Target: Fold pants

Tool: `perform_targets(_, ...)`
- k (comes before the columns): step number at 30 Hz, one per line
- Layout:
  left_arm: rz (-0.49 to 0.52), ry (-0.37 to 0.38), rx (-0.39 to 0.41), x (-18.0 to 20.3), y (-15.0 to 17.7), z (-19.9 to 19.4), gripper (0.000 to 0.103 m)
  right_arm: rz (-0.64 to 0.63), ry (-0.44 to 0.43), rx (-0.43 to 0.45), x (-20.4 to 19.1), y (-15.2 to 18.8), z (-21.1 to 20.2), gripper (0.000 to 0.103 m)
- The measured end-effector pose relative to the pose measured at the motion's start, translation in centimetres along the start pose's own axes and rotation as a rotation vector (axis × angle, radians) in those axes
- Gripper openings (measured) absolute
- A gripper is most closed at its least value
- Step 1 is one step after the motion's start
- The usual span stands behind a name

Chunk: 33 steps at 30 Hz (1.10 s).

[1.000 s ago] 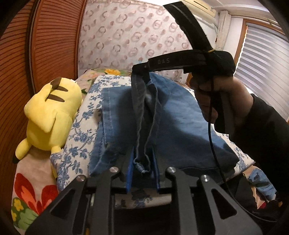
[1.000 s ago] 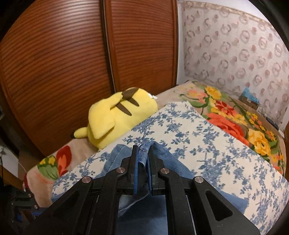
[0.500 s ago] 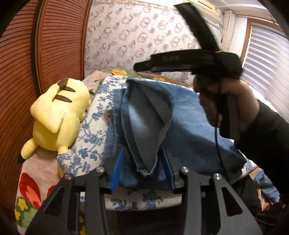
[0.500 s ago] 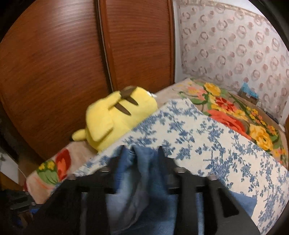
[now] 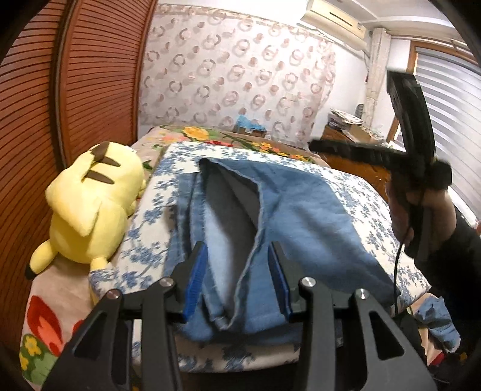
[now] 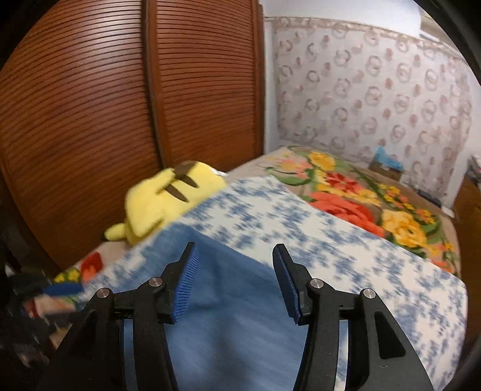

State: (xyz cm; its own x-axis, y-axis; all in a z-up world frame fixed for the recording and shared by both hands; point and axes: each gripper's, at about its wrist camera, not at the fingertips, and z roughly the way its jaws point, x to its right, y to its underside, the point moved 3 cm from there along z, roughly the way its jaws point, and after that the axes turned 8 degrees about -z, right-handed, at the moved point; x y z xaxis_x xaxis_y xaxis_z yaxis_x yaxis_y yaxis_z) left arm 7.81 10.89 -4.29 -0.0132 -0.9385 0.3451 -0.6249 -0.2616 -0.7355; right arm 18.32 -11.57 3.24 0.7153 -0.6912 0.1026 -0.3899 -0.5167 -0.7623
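Closest to me, my left gripper (image 5: 237,273) stands with its jaws partly apart; the hem end of the blue jeans (image 5: 288,216) lies loose between the blue pads (image 5: 195,275), and as far as I can tell neither pad presses on the cloth. My right gripper (image 6: 234,282) is likewise parted, a little wider, with nothing clamped; it hovers over flat denim. In the left wrist view it is blurred at the right edge, gripped by my hand (image 5: 421,210).

The jeans lie on a white cloth with blue flowers (image 5: 360,192) spread over the bed. I judge one fold to be laid: a layer is doubled over, yet its edge gapes and shows the pale inside, so it wants smoothing. The bundle looks long to me, so at least one more fold across seems left. I would call the task roughly midway.

Beside the cloth, touching its left edge, a yellow plush toy (image 5: 90,204) lies face down on the bright floral blanket (image 6: 375,204). Beyond stand slatted wooden doors (image 6: 150,105), a ring-patterned curtain (image 5: 234,75), an air conditioner (image 5: 336,18) and window blinds (image 5: 451,99).

I can read no brand, label or writing anywhere
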Motion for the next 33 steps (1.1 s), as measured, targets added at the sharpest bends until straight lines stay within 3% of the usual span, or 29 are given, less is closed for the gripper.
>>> perform_targets(9,0.032,0.02,-0.069,1.8,-1.8,4.3,0.038,0.103,0.06,-0.108,5.3,7.7,0.5,0.052)
perform_targets(11,0.045,0.019,-0.092,2.2,-2.1,5.3,0.027,0.124,0.058,-0.113,5.9,8.6,0.4,0.052)
perform_targets(13,0.057,0.003,-0.102,2.3,-2.2,6.1,0.009,0.137,0.057,-0.114,6.2,9.3,0.4,0.052)
perform_targets(19,0.0,-0.111,-0.069,-1.0,-2.9,5.9,0.007,0.13,0.061,-0.123,5.9,10.4,0.2,0.052)
perform_targets(23,-0.043,-0.131,-0.084,-3.4,-2.6,6.1,0.007,0.142,0.052,-0.118,6.1,10.5,0.2,0.052)
perform_targets(26,-0.059,-0.107,-0.079,-3.9,-2.4,5.7,0.007,0.154,0.041,-0.113,6.2,10.6,0.1,0.052)
perform_targets(30,-0.047,-0.086,-0.056,-3.6,-2.5,5.1,0.019,0.169,0.028,-0.115,6.5,10.5,0.6,0.056)
perform_targets(32,-0.032,-0.071,-0.048,-3.1,-2.6,4.7,0.032,0.181,0.022,-0.119,6.6,10.6,0.8,0.059)
perform_targets(33,-0.023,-0.071,-0.046,-2.8,-2.6,4.6,0.049,0.189,0.014,-0.124,6.8,10.7,1.0,0.059)
